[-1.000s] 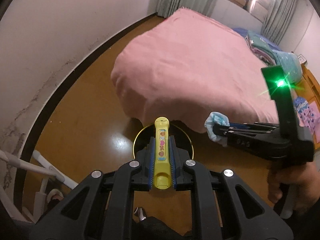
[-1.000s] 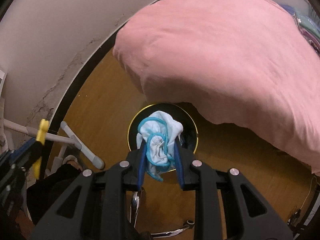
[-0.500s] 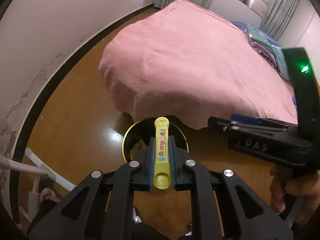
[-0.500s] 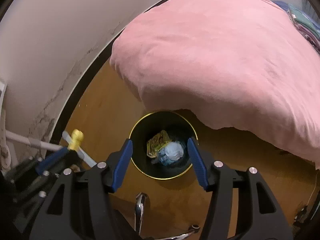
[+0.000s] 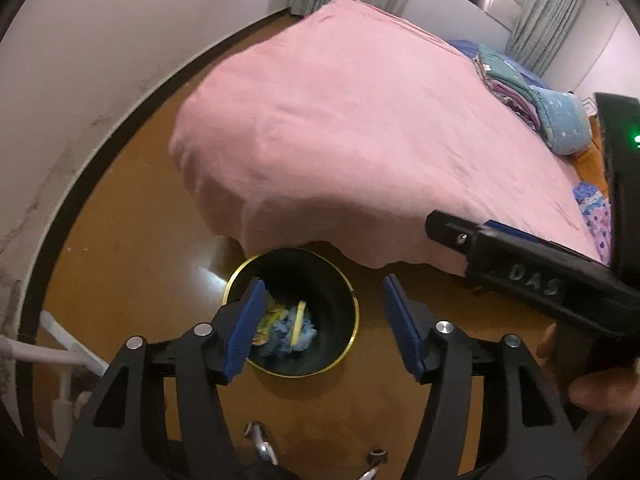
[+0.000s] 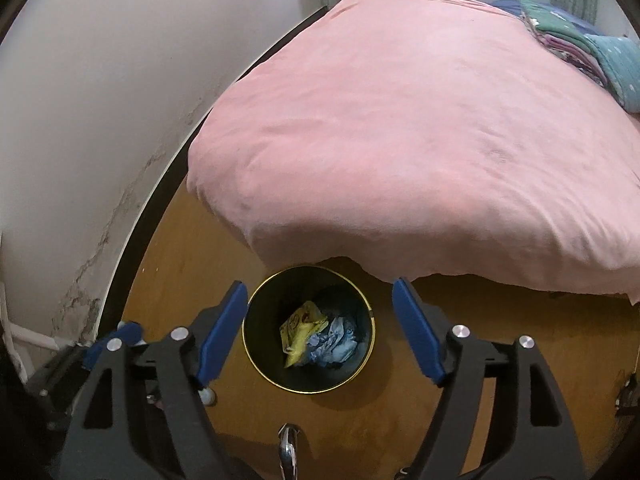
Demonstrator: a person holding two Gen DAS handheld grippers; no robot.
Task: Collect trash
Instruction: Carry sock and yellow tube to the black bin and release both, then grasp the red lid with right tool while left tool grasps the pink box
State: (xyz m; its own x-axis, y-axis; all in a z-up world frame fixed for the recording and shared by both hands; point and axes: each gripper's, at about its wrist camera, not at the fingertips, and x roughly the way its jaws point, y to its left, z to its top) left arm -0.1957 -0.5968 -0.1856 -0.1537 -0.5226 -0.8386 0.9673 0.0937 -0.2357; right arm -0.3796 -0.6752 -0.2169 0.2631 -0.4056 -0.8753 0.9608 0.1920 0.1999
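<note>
Both the left hand-held gripper (image 5: 320, 320) and the right hand-held gripper (image 6: 320, 332) hang over the bin (image 6: 370, 344) by the near corner of the bed (image 6: 420, 140) – jaws just spread, nothing between them – so the yellow tube (image 5: 298, 322) and crumpled blue mask (image 6: 338, 342) lie inside.

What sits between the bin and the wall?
Only bare wooden floor lies between the bin and the wall, seen in the right wrist view.
</note>
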